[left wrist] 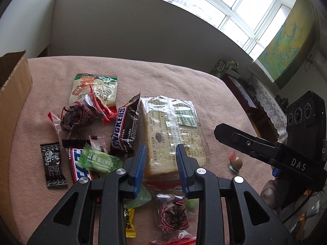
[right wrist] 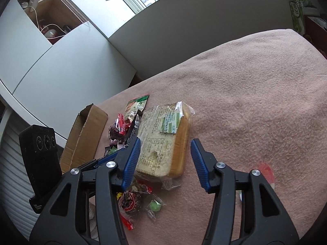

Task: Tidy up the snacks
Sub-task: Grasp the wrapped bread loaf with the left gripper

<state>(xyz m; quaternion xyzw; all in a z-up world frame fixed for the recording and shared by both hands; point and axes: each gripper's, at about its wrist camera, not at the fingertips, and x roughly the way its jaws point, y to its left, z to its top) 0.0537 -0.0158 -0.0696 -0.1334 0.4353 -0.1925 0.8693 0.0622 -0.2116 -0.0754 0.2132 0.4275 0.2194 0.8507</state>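
A fuzzy pink blanket (left wrist: 184, 77) covers the tabletop, soft and nappy. On it lies a rectangular slab of sliced bread (left wrist: 161, 143) in crinkled clear film printed with small text and bearing a green-and-white label. The left gripper (left wrist: 161, 159) hangs over the loaf's near end, its ribbed blue fingers (left wrist: 141, 161) narrowly parted at either side of that end; whether the pads press the wrapper I cannot tell. The right gripper (right wrist: 165, 159) stands somewhat wider, its left pad just at the bread's (right wrist: 163, 145) edge, its right pad clear of the crust, holding nothing. Left of the loaf a glossy brown bar reads "SNICKERS" (left wrist: 122, 130); beyond it lie a green-and-white pouch (left wrist: 94, 89), a clear red-trimmed bag of dark dried fruit (left wrist: 77, 114), a small black sachet (left wrist: 53, 163) with white print, and a pale green candy wrapper (left wrist: 98, 161). A corrugated cardboard box (left wrist: 14, 89) with an open flap sits at the far left. The right gripper's black arm (left wrist: 286, 159) is marked "DAS".
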